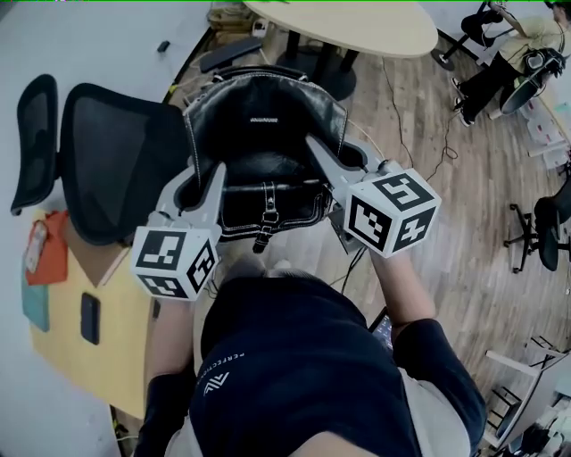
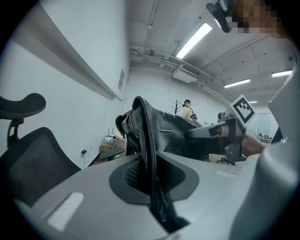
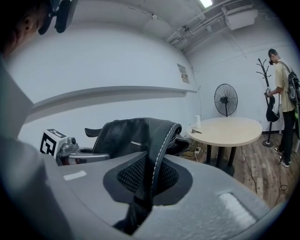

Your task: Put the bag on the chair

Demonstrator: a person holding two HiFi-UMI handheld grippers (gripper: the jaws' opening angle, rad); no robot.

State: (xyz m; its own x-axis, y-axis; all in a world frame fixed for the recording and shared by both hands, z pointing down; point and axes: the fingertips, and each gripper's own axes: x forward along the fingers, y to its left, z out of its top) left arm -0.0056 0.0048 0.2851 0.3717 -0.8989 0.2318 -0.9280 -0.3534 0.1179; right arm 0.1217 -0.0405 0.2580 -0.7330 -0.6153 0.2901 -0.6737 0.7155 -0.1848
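Observation:
A black leather bag (image 1: 263,134) with white stitching hangs between my two grippers, just right of the black mesh office chair (image 1: 116,170). My left gripper (image 1: 201,183) is shut on the bag's left edge; in the left gripper view a black strap (image 2: 147,140) is pinched between its jaws. The right gripper (image 1: 328,161) is shut on the bag's right side, where the stitched edge (image 3: 157,154) runs into its jaws. The chair's headrest (image 1: 36,134) is at the far left. The bag hides the seat, so I cannot tell whether it rests on it.
A round beige table (image 1: 357,27) stands beyond the bag. A yellow desk (image 1: 116,348) with a phone (image 1: 89,317) lies at the lower left. Another office chair (image 1: 546,228) is at the right. A person (image 3: 281,93) stands by a fan (image 3: 226,99).

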